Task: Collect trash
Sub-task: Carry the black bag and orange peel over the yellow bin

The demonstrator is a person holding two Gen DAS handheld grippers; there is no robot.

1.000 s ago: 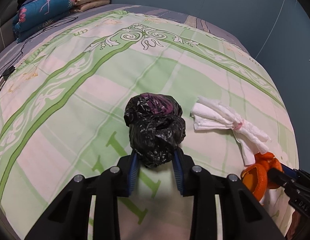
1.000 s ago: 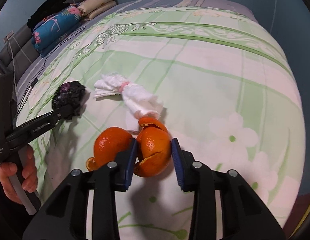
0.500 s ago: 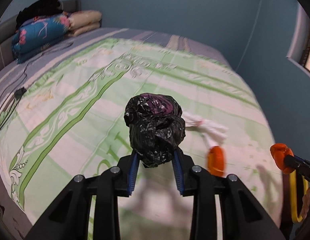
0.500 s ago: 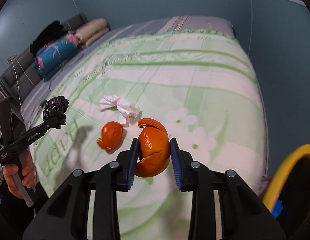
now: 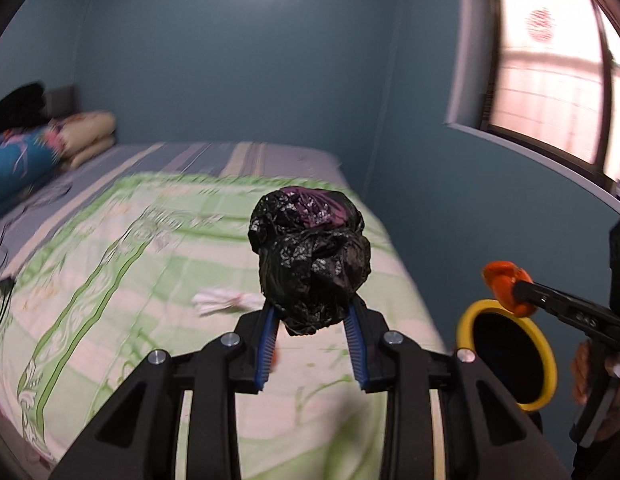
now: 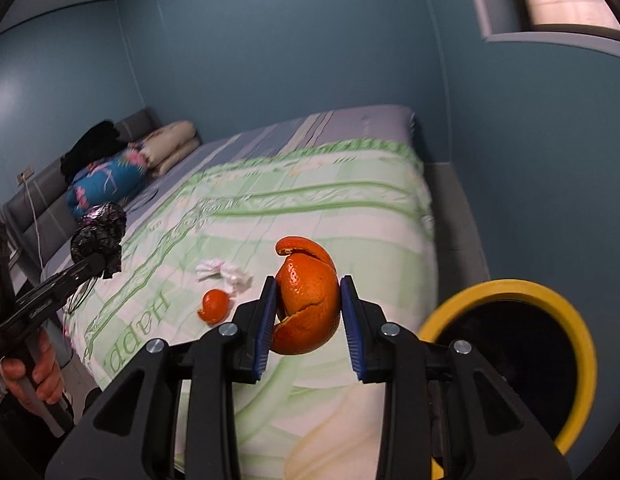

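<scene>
Roughly halfway: left gripper [image 5: 311,338] pinches the black bag wad [image 5: 310,256], right gripper [image 6: 308,320] pinches orange peel [image 6: 308,300], both aloft near the yellow bin [image 6: 549,300], nothing dropped. Tissue [image 6: 226,272] and second peel [image 6: 214,306] remain on the bed [image 6: 310,208].

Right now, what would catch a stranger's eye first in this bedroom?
Two hand-held tools, each gripping rubbish above the green patterned bedspread: the left tool clamps a crumpled black plastic bag, the right tool a curled orange peel. A yellow-rimmed bin gapes beside the bed, lower right.
</scene>
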